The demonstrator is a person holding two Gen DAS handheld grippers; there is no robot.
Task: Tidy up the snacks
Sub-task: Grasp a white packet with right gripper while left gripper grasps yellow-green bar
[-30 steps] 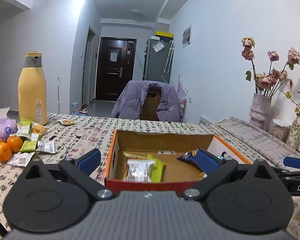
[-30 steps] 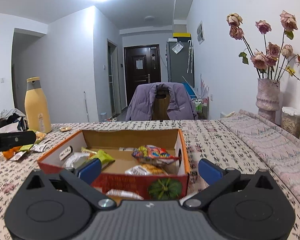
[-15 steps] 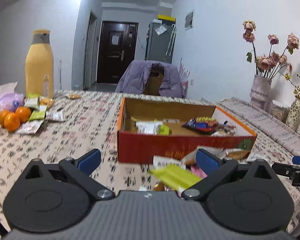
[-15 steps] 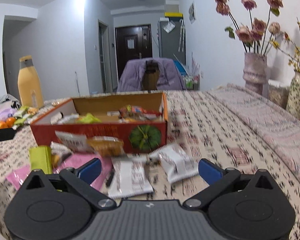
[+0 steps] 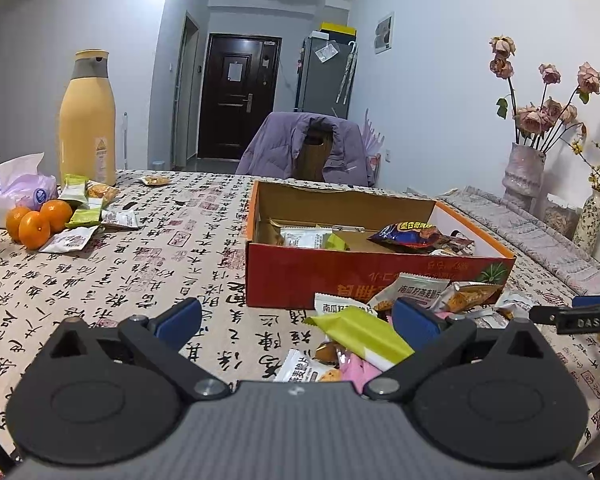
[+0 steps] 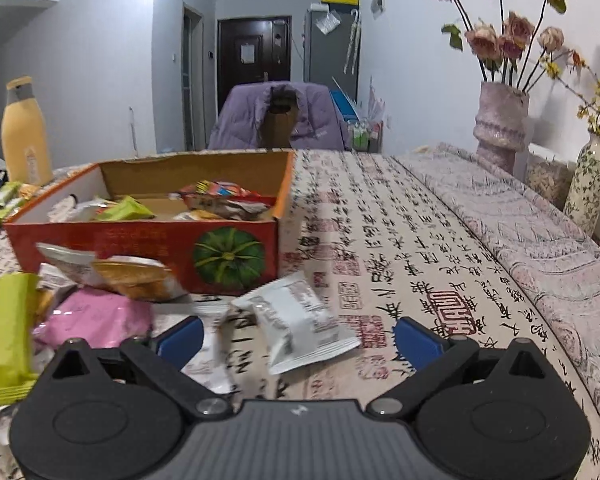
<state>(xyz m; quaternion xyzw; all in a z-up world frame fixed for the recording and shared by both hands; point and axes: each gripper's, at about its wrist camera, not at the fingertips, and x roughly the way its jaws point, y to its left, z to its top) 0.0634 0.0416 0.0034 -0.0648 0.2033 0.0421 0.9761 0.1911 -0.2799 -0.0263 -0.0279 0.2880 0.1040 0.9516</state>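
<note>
An open red and orange cardboard box (image 5: 284, 276) (image 6: 148, 240) holds several snack packets. A pile of loose snacks lies on the table in front of it: a green bar (image 5: 360, 334) (image 6: 8, 332), a pink packet (image 6: 96, 316), an orange packet (image 6: 136, 276) and a white packet (image 6: 296, 320). My left gripper (image 5: 296, 316) is open and empty, low over the table before the pile. My right gripper (image 6: 298, 334) is open and empty, with the white packet between its fingers' line of sight. The right gripper's finger shows at the right edge of the left wrist view (image 5: 576, 320).
A yellow bottle (image 5: 87, 120), oranges (image 5: 38, 218), more snack packets (image 5: 80, 216) and a tissue pack (image 5: 20, 186) stand at the far left. Vases with flowers (image 6: 500, 128) stand at the right. A chair with a purple jacket (image 5: 304, 148) is behind the table.
Both grippers have pulled back from over the box and dropped lower toward the table. The loose snack pile in front of the box has come into view.
</note>
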